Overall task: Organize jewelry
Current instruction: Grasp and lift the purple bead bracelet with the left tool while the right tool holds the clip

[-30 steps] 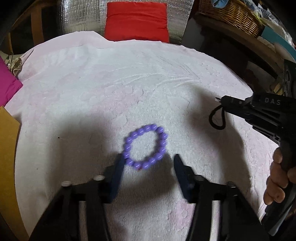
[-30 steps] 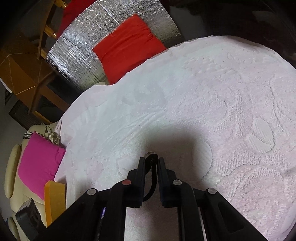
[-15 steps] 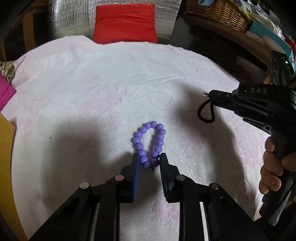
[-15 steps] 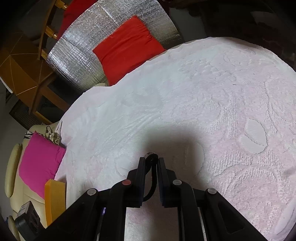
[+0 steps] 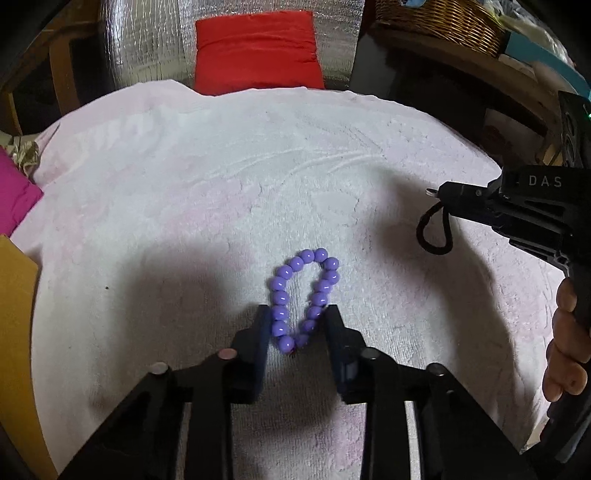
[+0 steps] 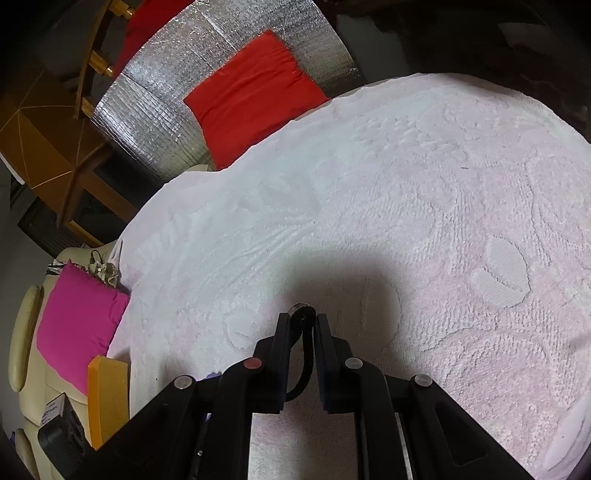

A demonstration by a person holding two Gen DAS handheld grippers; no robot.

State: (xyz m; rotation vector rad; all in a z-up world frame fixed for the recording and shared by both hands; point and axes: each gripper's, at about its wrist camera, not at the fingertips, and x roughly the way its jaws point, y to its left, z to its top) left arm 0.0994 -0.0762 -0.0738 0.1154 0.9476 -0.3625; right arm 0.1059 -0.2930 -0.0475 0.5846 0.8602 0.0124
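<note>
A purple bead bracelet point(image 5: 303, 291) lies on the pale pink towel point(image 5: 184, 206), squeezed into a narrow oval. My left gripper point(image 5: 297, 312) is shut on its near end, one pad against each side of the beads. In the left wrist view my right gripper point(image 5: 441, 194) hovers at the right, held by a hand point(image 5: 565, 343), with a black cord loop point(image 5: 434, 232) hanging from its tips. The right wrist view shows that gripper point(image 6: 301, 317) shut on the black cord loop point(image 6: 304, 350), which runs back between the fingers.
A red cushion point(image 5: 255, 48) leans on a silver foil panel point(image 5: 147, 40) beyond the towel's far edge. A magenta cushion point(image 6: 77, 321) and an orange-yellow block point(image 6: 107, 398) sit to the left. A wicker basket point(image 5: 439, 16) stands on a shelf at the back right.
My left jaws have closed in on the purple bracelet, pressing it from a round ring into a narrow oval. The right gripper has kept still with the black cord.
</note>
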